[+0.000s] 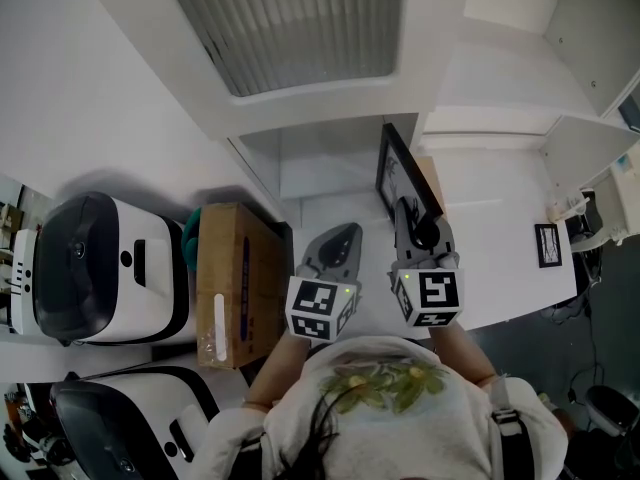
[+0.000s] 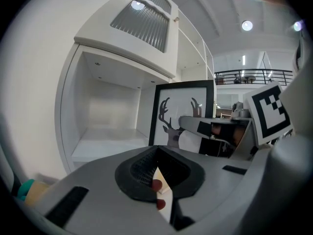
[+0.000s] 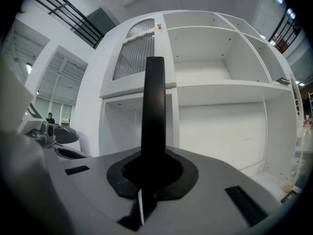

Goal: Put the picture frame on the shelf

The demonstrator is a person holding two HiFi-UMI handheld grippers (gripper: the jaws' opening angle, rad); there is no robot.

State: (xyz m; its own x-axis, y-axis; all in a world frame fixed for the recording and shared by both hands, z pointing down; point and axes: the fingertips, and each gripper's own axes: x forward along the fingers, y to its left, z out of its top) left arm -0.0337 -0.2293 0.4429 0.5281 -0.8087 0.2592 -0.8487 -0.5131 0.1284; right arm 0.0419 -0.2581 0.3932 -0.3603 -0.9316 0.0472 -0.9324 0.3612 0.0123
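The picture frame [image 1: 398, 171] is black-edged, with a deer drawing showing in the left gripper view [image 2: 182, 115]. My right gripper [image 1: 412, 218] is shut on its lower edge and holds it upright in front of the white shelf [image 1: 330, 160]. In the right gripper view the frame [image 3: 155, 106] stands edge-on, rising from between the closed pads [image 3: 171, 173]. My left gripper [image 1: 343, 236] hovers just left of it, shut and holding nothing [image 2: 156, 168]. An open, empty shelf compartment [image 2: 105, 131] lies ahead and to the left.
A cardboard box [image 1: 235, 278] stands left of the grippers, beside two white-and-black machines [image 1: 100, 268]. A small framed picture [image 1: 547, 245] lies on the white surface at right. A louvred door [image 1: 290, 23] sits above the open compartment. More open shelves [image 3: 220, 126] extend rightward.
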